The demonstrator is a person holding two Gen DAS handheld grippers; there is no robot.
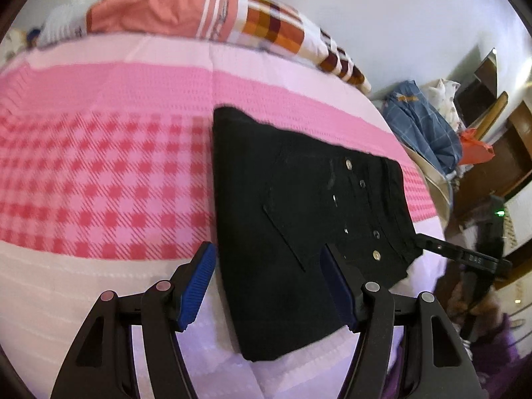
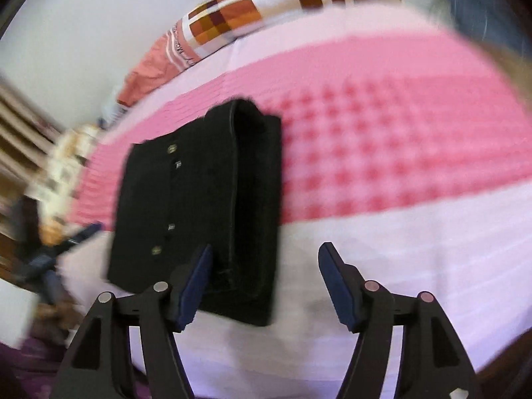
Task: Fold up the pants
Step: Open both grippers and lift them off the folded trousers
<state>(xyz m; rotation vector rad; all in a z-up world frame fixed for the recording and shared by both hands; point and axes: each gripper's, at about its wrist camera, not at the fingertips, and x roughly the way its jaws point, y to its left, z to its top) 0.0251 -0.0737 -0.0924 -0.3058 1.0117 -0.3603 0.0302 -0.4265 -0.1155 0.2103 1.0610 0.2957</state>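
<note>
Black pants (image 1: 282, 199) lie folded into a thick rectangle on the pink checked bed cover (image 1: 99, 183), with metal buttons showing on top. My left gripper (image 1: 267, 247) hovers over their near left part, open, its blue pads apart and nothing pinched. Of my right gripper, one black finger (image 1: 442, 247) shows by the pants' right edge. In the right wrist view the pants (image 2: 199, 199) sit left of centre. My right gripper (image 2: 267, 246) stands open above their near right edge, holding nothing. That view is blurred.
An orange pillow (image 1: 149, 10) and a checked pillow (image 1: 272, 20) lie at the bed's far side against a white wall. A heap of blue clothes (image 1: 422, 126) and wooden furniture (image 1: 492, 113) stand off the right of the bed. White cover (image 2: 399, 249) spreads nearer me.
</note>
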